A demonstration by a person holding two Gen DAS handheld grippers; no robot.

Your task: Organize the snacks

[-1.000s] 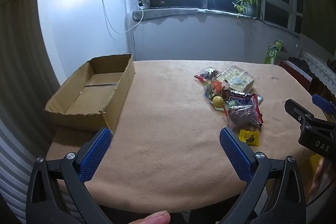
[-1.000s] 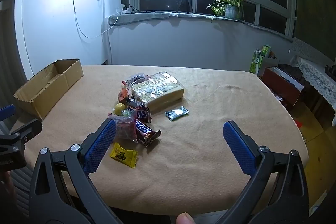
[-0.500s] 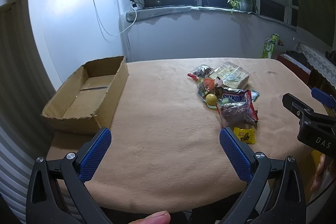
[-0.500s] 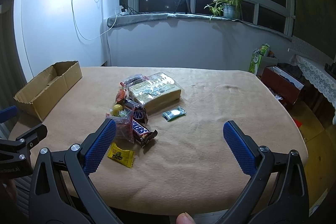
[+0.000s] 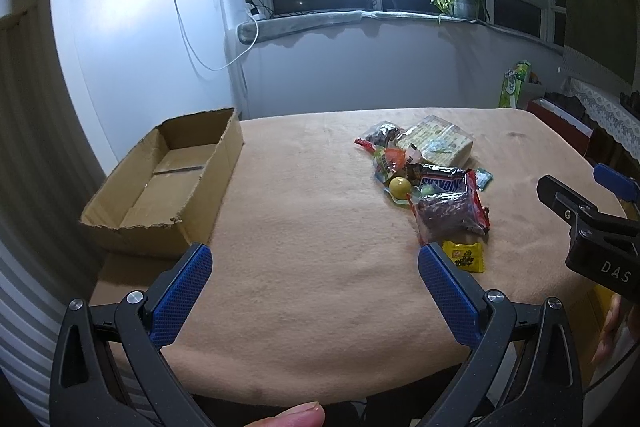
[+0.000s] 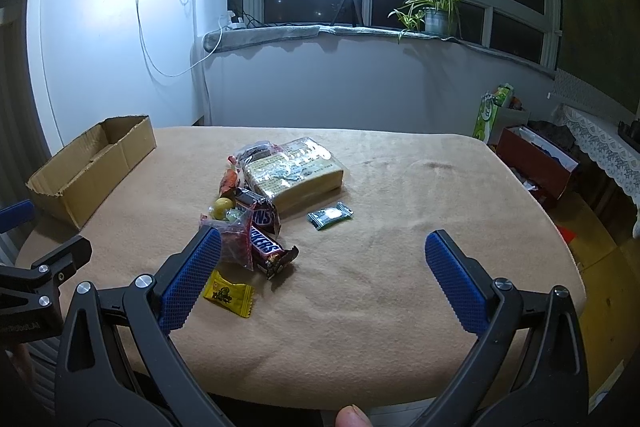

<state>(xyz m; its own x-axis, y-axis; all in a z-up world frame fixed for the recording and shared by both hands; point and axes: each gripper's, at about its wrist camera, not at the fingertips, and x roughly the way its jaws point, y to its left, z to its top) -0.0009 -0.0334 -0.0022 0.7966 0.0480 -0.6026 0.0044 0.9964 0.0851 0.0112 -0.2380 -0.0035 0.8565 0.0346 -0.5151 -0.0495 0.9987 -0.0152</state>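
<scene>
The left tool (image 5: 314, 291) hangs with its blue pads spread wide over the near edge of the blanket-covered surface (image 5: 312, 227), gripping nothing; the right tool (image 6: 324, 279) is likewise spread and empty. The snack pile (image 6: 264, 203) lies just ahead of the right tool's left pad (which overlaps a clear bag of dark pieces (image 6: 234, 241)), and ahead and to the right of the left tool. A yellow candy packet (image 6: 229, 294) sits nearest, then a Snickers bar (image 6: 266, 251), a yellow ball (image 6: 223, 207), a large wrapped block (image 6: 296, 173) and a small green packet (image 6: 330, 215) lying apart. An open cardboard box (image 5: 168, 183) stands at the surface's left edge, well apart from the pile. Wrappers at the back of the pile are hard to make out.
</scene>
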